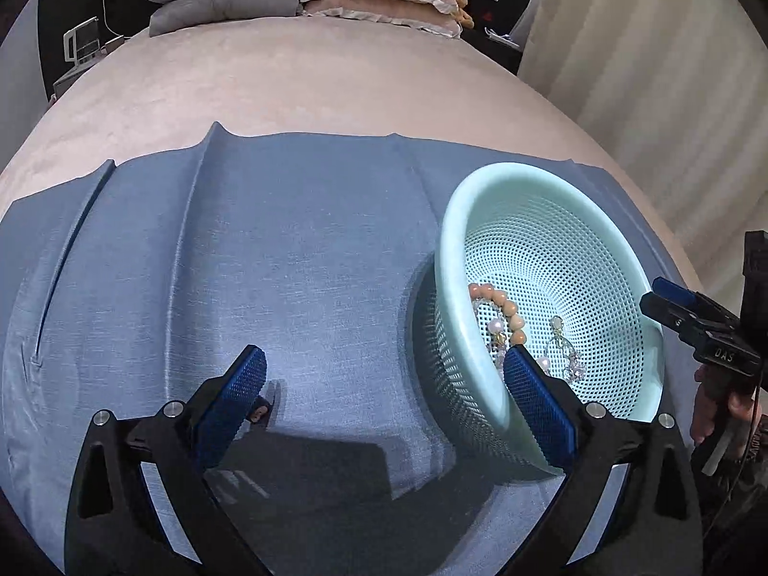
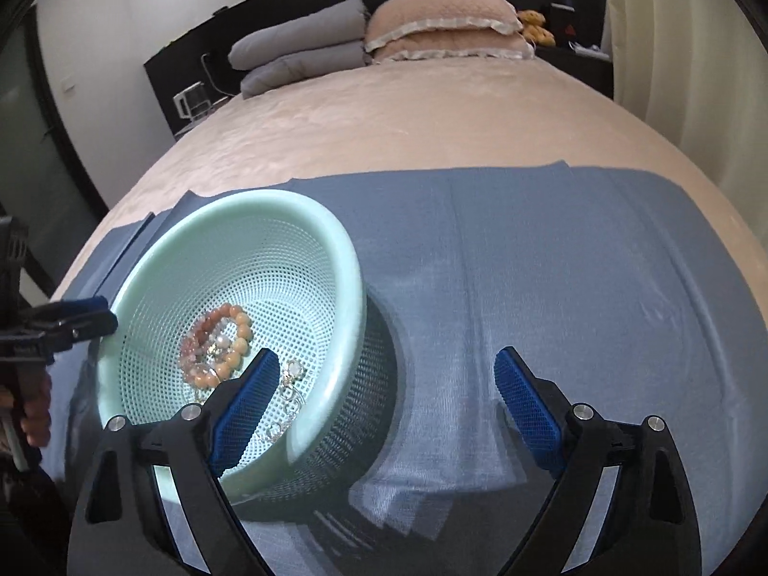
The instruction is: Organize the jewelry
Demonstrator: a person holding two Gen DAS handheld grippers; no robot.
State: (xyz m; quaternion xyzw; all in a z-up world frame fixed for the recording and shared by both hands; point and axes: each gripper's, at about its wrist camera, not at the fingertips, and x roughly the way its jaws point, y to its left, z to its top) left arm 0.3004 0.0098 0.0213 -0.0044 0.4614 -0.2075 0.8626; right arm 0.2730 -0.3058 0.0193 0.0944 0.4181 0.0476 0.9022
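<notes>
A mint-green mesh basket (image 1: 485, 197) sits on a blue cloth (image 1: 288, 249) on the bed. It holds an orange bead bracelet (image 1: 504, 307), pearl pieces and a clear dangling earring (image 1: 564, 350). My left gripper (image 1: 384, 374) is open and empty, to the basket's left, its right finger in front of the basket's near rim. In the right wrist view the basket (image 2: 331, 221) is at the left with the bracelets (image 2: 225, 345) inside. My right gripper (image 2: 386, 374) is open and empty, its left finger over the basket's near rim. The right gripper also shows in the left wrist view (image 1: 672, 302).
The beige bedspread (image 2: 384, 115) stretches behind the cloth. Grey folded pillows (image 2: 297, 48) and pink pillows (image 2: 441, 24) lie at the headboard. Curtains (image 1: 672, 72) hang at the right. The blue cloth (image 2: 552, 264) has raised folds at its left side.
</notes>
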